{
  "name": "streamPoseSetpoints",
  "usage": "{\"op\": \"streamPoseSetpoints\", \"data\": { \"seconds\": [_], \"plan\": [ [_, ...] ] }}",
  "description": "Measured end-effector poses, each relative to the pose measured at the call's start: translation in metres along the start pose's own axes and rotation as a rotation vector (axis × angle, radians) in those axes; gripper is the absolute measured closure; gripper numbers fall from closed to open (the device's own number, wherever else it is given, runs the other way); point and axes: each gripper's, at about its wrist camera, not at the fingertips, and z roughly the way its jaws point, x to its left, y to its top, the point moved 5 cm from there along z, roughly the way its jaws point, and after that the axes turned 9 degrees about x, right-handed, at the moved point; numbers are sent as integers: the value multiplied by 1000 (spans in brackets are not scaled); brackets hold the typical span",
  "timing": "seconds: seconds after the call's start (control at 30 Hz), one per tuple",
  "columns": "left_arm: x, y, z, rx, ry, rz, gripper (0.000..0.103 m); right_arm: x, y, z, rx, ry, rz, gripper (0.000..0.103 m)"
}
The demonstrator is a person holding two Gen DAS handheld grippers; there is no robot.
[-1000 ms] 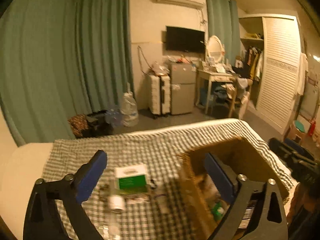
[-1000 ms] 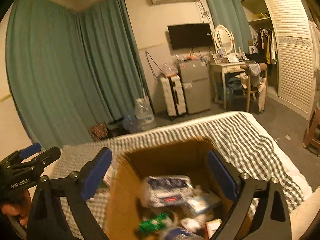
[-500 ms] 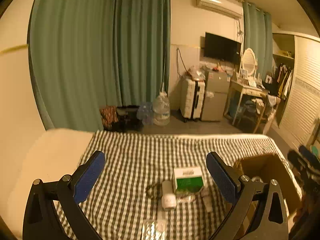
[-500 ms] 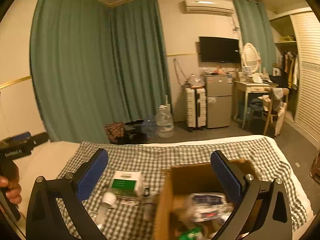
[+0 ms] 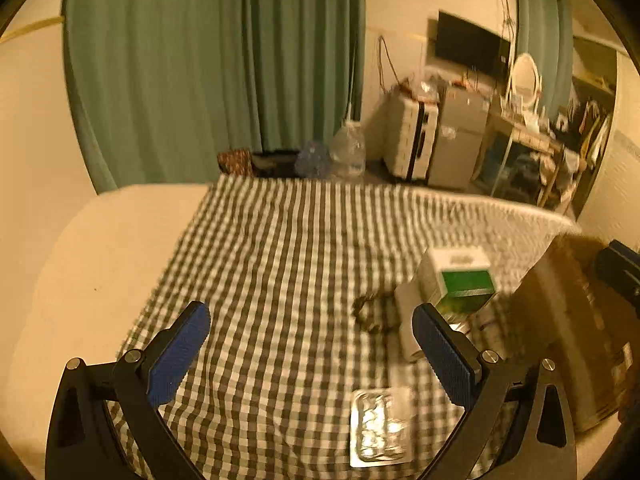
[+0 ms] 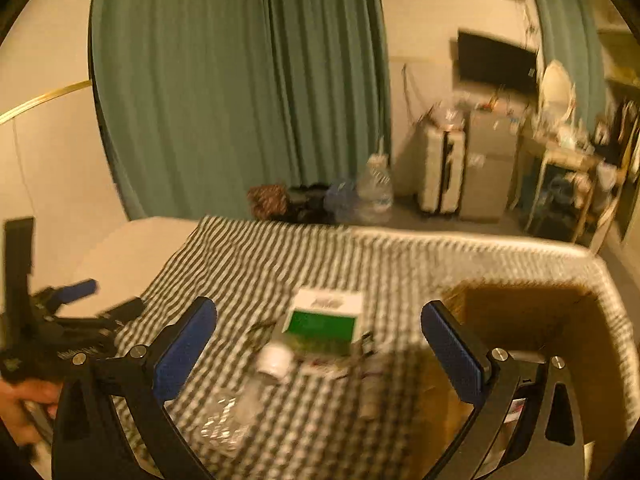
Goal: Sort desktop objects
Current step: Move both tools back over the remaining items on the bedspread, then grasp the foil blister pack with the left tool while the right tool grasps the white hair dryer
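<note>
In the right wrist view, a person's hand (image 6: 18,404) at the far left grips the handle of the left gripper (image 6: 86,300), whose black body carries pale lettering too blurred to read. From the left wrist view the left gripper (image 5: 308,356) has its jaws spread wide with nothing between the blue pads, hovering over the checked cloth (image 5: 280,280) that covers the tabletop.

On that cloth, a shiny foil blister pack (image 5: 380,426) lies nearest, between the jaws and toward the right pad. Farther on sits a small dark tangle (image 5: 370,312), and just right of it a white bottle (image 5: 406,320) lying on its side. Touching the bottle is a white and green box (image 5: 460,276); its white top bears a short line of print, unreadable through the blur.

The right gripper (image 6: 318,346) is likewise released, jaws wide apart and empty, held above the same cluster: the box (image 6: 324,318), the bottle with its white cap (image 6: 274,360), and the blister pack (image 6: 224,420).

At the far right stands an open cardboard carton (image 6: 520,312), just beside the cluster. A label with red on it shows behind the right finger, too small to read.
</note>
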Motion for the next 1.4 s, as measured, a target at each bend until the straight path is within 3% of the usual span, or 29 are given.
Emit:
{"op": "streamPoseSetpoints", "data": {
  "seconds": [0.17,0.3,0.4,0.63,0.73,0.77,0.8,0.9,0.97,1.07,1.17,1.4],
  "plan": [
    [9,-15,42,76,24,20,0,20,-29,61,117,16,-35,1],
    [12,-48,70,197,-53,-6,0,34,-50,108,215,44,-56,7],
    [-2,-80,90,320,-101,31,0,43,-59,137,274,41,-89,13],
    [-46,-110,99,431,-211,166,0,49,-68,187,353,74,-92,13],
    [-66,-121,108,485,-217,228,0,43,-75,203,397,82,-68,32],
    [-72,-125,112,500,-226,241,0,41,-79,209,418,78,-63,48],
    [-76,-130,117,534,-232,253,0,40,-82,211,431,82,-61,56],
    [-78,-141,133,584,-220,246,0,36,-87,210,437,90,-43,57],
    [-80,-144,138,585,-216,239,2,32,-86,206,433,94,-23,57],
    [-73,-143,140,559,-196,201,33,28,-80,194,406,86,-12,57],
    [-64,-142,144,559,-244,130,34,28,-73,183,376,89,0,58],
    [-44,-128,142,479,-233,54,34,28,-60,155,298,109,25,58]
  ]
}}
